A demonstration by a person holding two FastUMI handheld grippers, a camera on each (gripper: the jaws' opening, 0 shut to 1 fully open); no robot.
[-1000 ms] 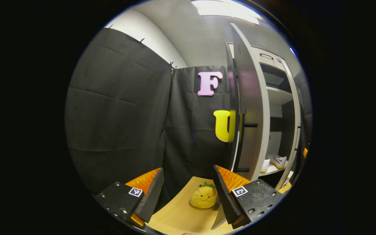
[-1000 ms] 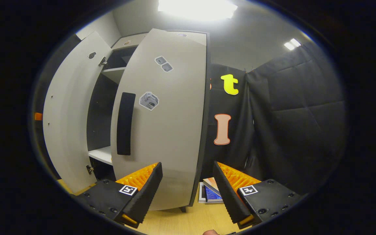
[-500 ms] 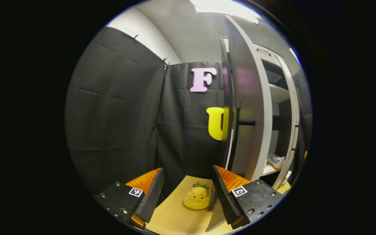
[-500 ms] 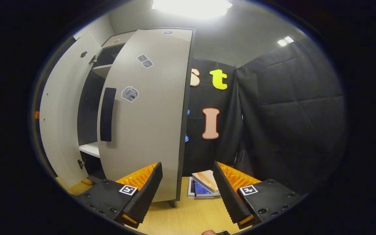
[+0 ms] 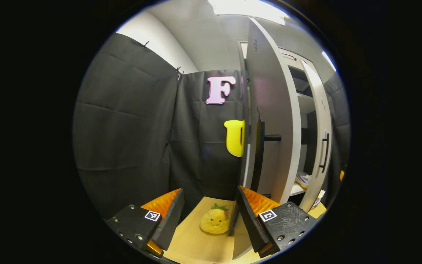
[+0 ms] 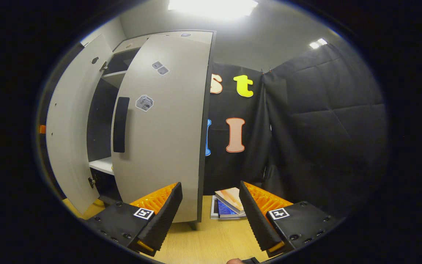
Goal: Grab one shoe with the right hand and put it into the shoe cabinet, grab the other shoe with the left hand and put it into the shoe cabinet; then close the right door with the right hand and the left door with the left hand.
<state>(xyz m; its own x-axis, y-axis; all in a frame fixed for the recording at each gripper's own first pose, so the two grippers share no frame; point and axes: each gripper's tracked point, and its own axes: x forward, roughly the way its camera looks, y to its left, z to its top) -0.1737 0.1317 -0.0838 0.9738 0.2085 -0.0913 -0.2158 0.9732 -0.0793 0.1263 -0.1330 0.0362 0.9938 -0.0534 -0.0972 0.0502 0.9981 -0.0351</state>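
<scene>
The shoe cabinet's left door (image 5: 269, 110) stands nearly edge-on just right of centre in the left gripper view, its black handle (image 5: 274, 138) sticking out. Past it a white shoe (image 5: 302, 179) lies on a low shelf (image 5: 296, 189), partly hidden by the right door (image 5: 317, 146). My left gripper (image 5: 209, 220) is open and holds nothing; its right finger (image 5: 253, 209) is close beside the left door's lower edge. In the right gripper view the right door (image 6: 167, 139) with its black handle (image 6: 120, 124) is partly swung in. My right gripper (image 6: 211, 216) is open and empty in front of that door's outer edge.
A yellow plush toy (image 5: 214, 222) sits on the wooden floor (image 5: 192, 245) by the left door's foot. A pile of books (image 6: 228, 206) lies on the floor right of the cabinet. Black cloth walls close in both sides. The left door's inner face (image 6: 71, 121) stands wide open.
The right door has swung further toward shut and now hides more of the shoes in the left gripper view. Both cameras have shifted, so the doors sit further left in each view.
</scene>
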